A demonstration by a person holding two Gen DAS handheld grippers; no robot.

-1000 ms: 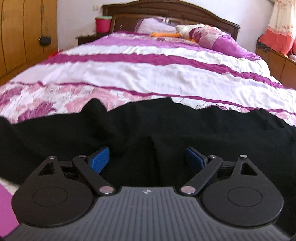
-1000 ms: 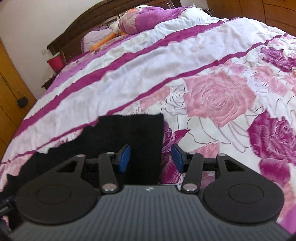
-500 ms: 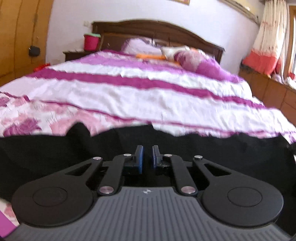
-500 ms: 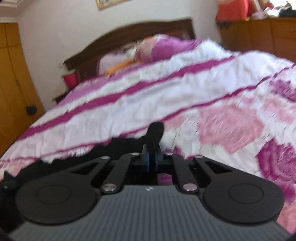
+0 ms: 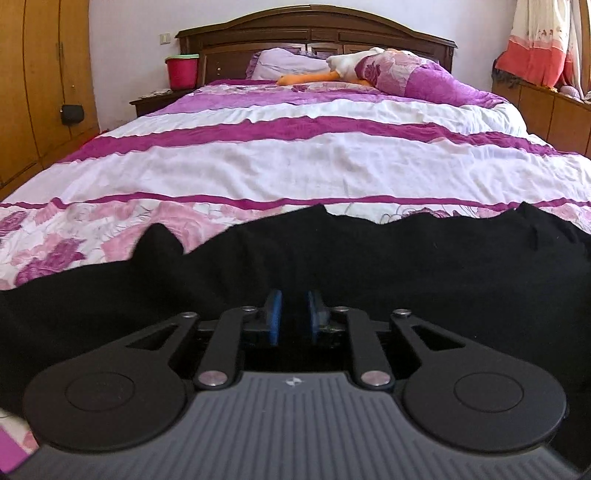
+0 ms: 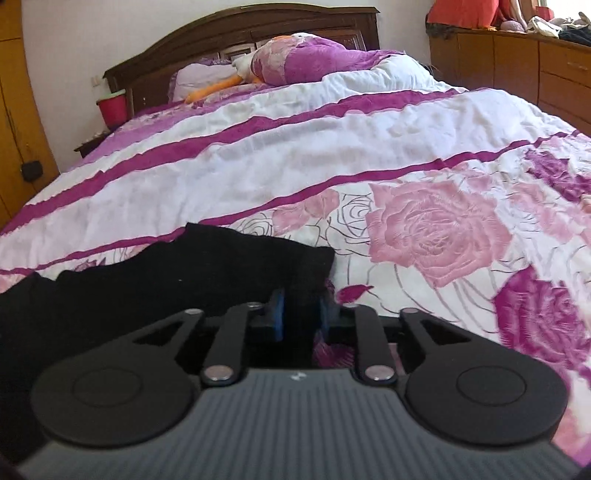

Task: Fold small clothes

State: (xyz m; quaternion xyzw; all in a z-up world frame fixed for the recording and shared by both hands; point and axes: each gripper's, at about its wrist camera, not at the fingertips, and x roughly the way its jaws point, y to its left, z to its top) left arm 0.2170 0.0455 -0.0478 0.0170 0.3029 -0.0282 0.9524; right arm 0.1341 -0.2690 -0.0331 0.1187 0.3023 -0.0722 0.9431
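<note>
A black garment (image 5: 369, 266) lies spread across the near end of the bed (image 5: 295, 166). In the left wrist view my left gripper (image 5: 294, 314) rests low over its middle. The jaws are opening, with a narrow gap between the blue pads (image 5: 274, 314) and black cloth in the gap. In the right wrist view the garment's right edge (image 6: 258, 266) ends in a corner on the rose-patterned cover. My right gripper (image 6: 301, 314) sits at that edge, its jaws opening too, and a fold of the black cloth stands between its pads (image 6: 279, 314).
The bed's striped purple and white quilt (image 6: 295, 155) stretches ahead to pillows (image 5: 399, 74) and a dark wooden headboard (image 5: 314, 26). A red bucket (image 5: 181, 72) stands on a nightstand at the back left. Wooden wardrobes (image 5: 37, 74) line the left, and low cabinets (image 6: 517, 62) the right.
Both grippers closed on the black garment, the right one lifting its corner. Their jaws have since parted a little, and the corner lies back down on the bed.
</note>
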